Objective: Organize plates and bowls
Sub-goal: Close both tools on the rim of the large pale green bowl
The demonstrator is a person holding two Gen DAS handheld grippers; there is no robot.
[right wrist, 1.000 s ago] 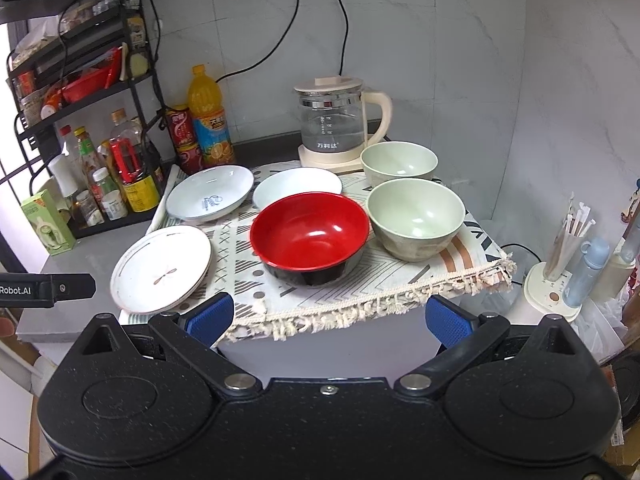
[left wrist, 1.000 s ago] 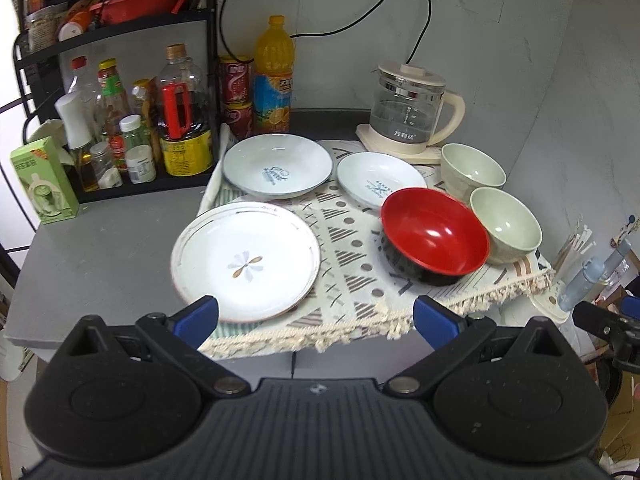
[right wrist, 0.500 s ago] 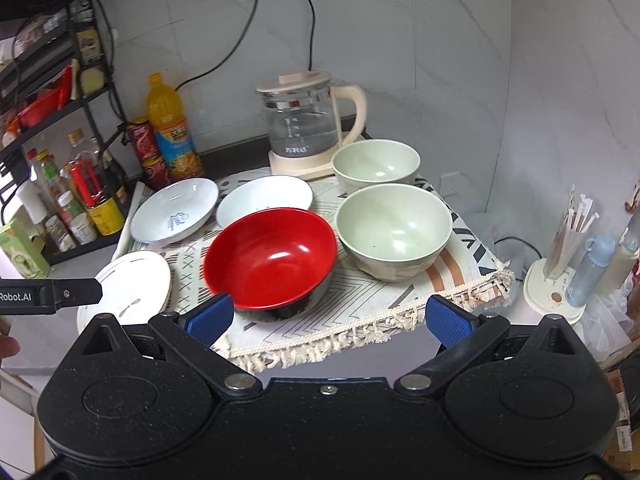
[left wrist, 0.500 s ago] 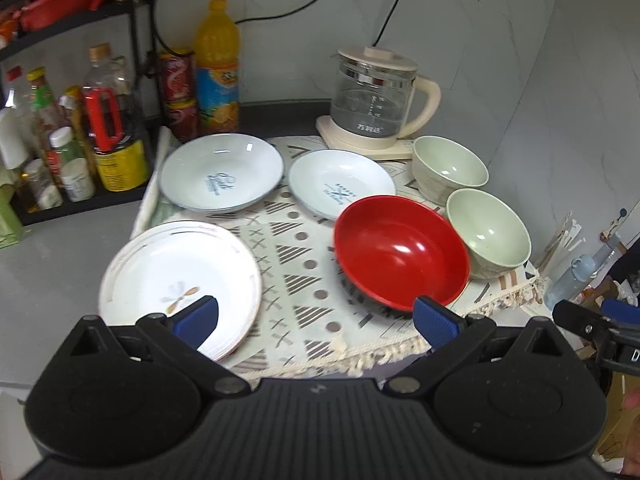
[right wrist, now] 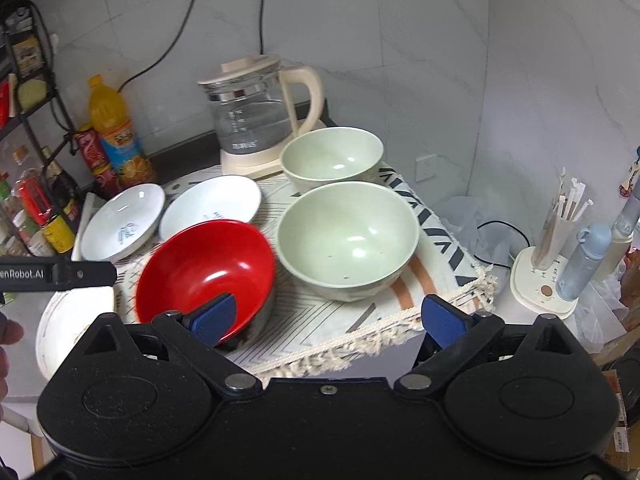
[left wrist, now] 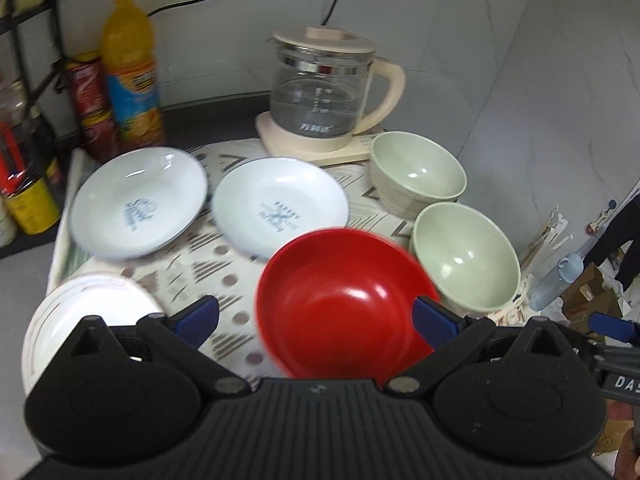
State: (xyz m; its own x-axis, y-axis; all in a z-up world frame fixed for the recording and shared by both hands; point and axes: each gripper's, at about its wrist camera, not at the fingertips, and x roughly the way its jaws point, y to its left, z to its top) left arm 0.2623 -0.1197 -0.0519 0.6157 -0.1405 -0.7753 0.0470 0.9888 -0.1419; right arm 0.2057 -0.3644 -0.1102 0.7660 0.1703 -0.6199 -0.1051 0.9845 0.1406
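Red bowl (left wrist: 344, 304) sat on the patterned cloth (left wrist: 208, 264) near the front edge of the counter (left wrist: 24, 264), tilted in the right wrist view, blurred in the left wrist view. Flanked on its right by the nearer pale green bowl (right wrist: 346, 238), just beside it, rims close; whether touching could not be told. Backed by the second pale green bowl (right wrist: 332, 158), upright on the same cloth, just in front of the glass kettle (right wrist: 256, 116) on its cream base. Behind the red bowl, two shallow white plates with blue print: one (left wrist: 280, 206) at the middle, the other (left wrist: 138, 202) to its left, rims nearly meeting. At the front left corner, a larger white plate (left wrist: 92, 304) lay partly hidden under the left gripper (left wrist: 316, 318).

Left gripper hung wide apart, empty, its blue pads straddling the red bowl in view, the right pad over the bowl's rim; contact could not be told. Right gripper (right wrist: 326, 318) likewise spread wide and empty, its left pad in front of the red bowl, its right pad over the fringed cloth edge, below the nearer green bowl.

Farther out: orange juice bottle (left wrist: 130, 68) and red cans (left wrist: 90, 100) at the back left by the wall, black rack with jars (right wrist: 28, 200) at the far left, black cords running down the wall, a holder of wrapped chopsticks (right wrist: 560, 216) and a pale blue bottle (right wrist: 582, 260) off to the right beyond the counter.
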